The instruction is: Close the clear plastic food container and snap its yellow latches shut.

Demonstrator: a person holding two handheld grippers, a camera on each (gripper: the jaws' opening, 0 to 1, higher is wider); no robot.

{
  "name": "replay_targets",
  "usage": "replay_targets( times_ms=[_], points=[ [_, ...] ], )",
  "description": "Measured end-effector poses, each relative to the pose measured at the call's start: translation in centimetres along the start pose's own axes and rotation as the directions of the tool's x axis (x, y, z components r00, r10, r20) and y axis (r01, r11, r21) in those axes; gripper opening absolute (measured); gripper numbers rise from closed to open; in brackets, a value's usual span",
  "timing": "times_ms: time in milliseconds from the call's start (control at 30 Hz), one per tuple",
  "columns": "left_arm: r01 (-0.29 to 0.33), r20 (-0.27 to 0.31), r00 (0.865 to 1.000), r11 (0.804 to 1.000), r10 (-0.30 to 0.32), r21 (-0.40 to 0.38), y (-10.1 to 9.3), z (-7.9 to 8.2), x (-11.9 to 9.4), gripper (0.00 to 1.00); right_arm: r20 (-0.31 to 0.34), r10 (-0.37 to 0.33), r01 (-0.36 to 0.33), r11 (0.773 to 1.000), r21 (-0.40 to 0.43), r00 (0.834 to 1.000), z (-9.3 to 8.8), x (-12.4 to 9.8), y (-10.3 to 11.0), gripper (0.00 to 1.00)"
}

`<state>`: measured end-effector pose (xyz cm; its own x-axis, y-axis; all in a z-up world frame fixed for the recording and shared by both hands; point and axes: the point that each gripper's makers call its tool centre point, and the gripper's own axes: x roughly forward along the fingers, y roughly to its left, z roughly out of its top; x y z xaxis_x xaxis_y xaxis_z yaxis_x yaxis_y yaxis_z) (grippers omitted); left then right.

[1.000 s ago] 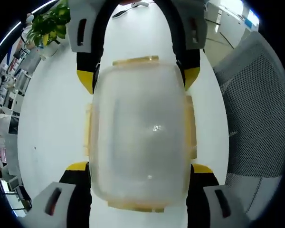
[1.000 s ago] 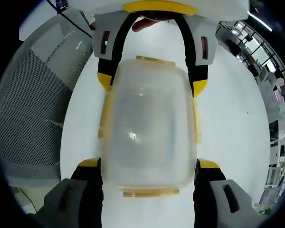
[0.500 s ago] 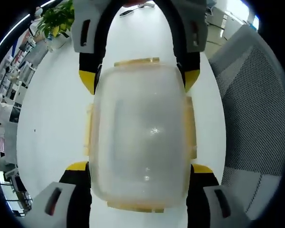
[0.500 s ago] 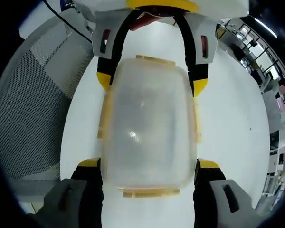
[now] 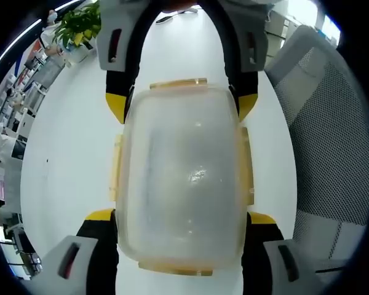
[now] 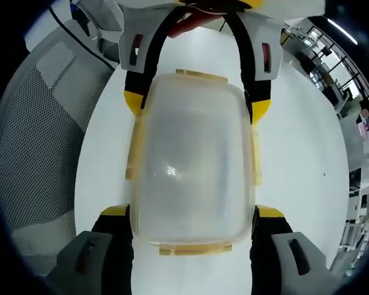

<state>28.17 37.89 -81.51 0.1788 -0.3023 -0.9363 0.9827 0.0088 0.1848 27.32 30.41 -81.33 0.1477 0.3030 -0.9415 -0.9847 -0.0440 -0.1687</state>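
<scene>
One clear container (image 5: 181,178) (image 6: 194,169), lid on, resting on the white table (image 5: 67,141) (image 6: 295,141), long axis running straight from one hand-held gripper to the other. Four yellow latches countable along its rim, one per side (image 5: 178,82) (image 6: 202,75). Left hand-held gripper (image 5: 180,218) spread wide around the near end, jaws flanking the walls; right hand-held gripper (image 6: 194,215) likewise spread around the opposite end. Container placed as half a second back, only the surroundings drifted slightly. Two mesh chair backs (image 5: 332,135) (image 6: 37,141) beside the table, one potted plant (image 5: 80,24) far off.
</scene>
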Motion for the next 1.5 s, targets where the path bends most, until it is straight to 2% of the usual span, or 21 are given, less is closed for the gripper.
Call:
replay_targets(
  times_ms=[333,867,1233,1500],
  points=[
    [0.003,0.015,1.0,1.0,-0.003,0.004,2.1,-1.1,0.0,0.81,-0.011,-0.003,0.003,1.0,0.01,1.0,0.9,0.7,-2.3,0.76],
    [0.009,0.025,1.0,1.0,-0.009,0.019,7.6,-2.1,0.7,0.81,-0.019,-0.012,0.013,0.999,0.031,1.0,1.1,1.7,-7.5,0.76],
    [0.007,0.029,1.0,1.0,-0.008,0.013,11.4,-2.3,1.3,0.81,-0.021,-0.014,0.014,0.999,0.029,1.0,0.9,2.2,-11.2,0.76],
    [0.004,0.042,0.999,1.0,-0.004,0.002,12.7,-2.3,1.5,0.81,-0.019,-0.012,0.013,1.0,0.023,1.0,0.6,2.5,-12.8,0.76]
  ],
)
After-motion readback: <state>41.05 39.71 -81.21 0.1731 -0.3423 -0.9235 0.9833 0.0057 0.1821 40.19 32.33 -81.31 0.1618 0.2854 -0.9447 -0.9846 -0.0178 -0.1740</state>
